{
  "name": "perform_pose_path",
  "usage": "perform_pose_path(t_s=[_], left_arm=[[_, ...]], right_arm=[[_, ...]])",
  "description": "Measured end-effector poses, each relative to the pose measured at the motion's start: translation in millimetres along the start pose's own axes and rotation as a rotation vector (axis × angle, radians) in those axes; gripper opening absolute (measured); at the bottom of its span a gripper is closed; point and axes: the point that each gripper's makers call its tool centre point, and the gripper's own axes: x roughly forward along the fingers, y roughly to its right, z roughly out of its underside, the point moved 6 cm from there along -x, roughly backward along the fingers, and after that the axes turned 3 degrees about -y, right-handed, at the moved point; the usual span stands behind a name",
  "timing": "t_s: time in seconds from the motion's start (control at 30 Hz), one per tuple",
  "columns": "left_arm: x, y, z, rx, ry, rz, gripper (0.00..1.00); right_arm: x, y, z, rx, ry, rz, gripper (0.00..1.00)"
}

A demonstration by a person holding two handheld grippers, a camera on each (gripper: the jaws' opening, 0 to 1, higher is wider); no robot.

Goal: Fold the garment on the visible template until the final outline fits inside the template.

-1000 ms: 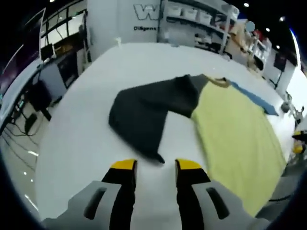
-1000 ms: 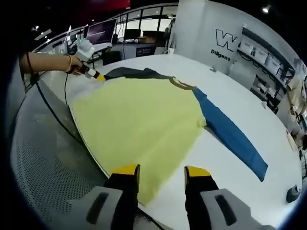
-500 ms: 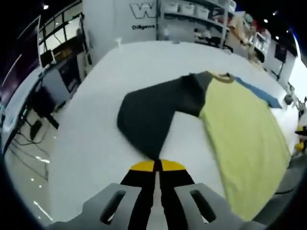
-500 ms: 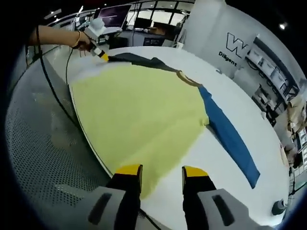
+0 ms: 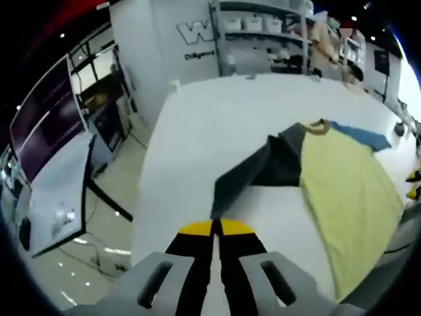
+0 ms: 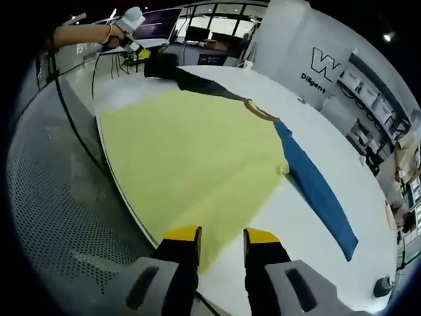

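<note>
Table far side: you have bare white table beyond the garment, open to pass over.
Left edge: the left gripper, jaws pressed together on the dark sleeve, blocks that corner.
Right side: the blue sleeve lies across your path; bare tabletop beyond it.
Near edge: the right gripper, jaws apart, hangs over the yellow hem.

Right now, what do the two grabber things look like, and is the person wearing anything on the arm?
Each grabber has two black jaws with yellow tips set in a pale grey body with slots: the left gripper and the right gripper. In the right gripper view, the left gripper looks whitish grey, with a thin black cable hanging from it. The person's arm is bare, with a thin band at the wrist.
</note>
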Motion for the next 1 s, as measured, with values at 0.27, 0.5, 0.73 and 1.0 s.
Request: perform_pose_path(t_s=[0.27, 0.5, 0.73, 1.0], left_arm=[[-19, -8.2, -2.2, 0.086, -0.011, -0.033, 0.0], [-61, -40.3, -34.3, 0.166, 0.055, -0.091, 0.0], [-87, -70.4, -66.7, 0.198, 0.105, -0.123, 0.0], [-92, -121.5, -90.3, 0.133, 0.122, -0.171, 0.0]], right_arm=[[3, -13, -5.3, -0.042, 0.02, -0.006, 0.22], [2, -12, -3.6, -0.04, 0.032, -0.004, 0.24], [3, -14, -7.6, -0.05, 0.035, -0.009, 0.36], [5, -10, -3.2, -0.065, 0.026, 0.007, 0.34]])
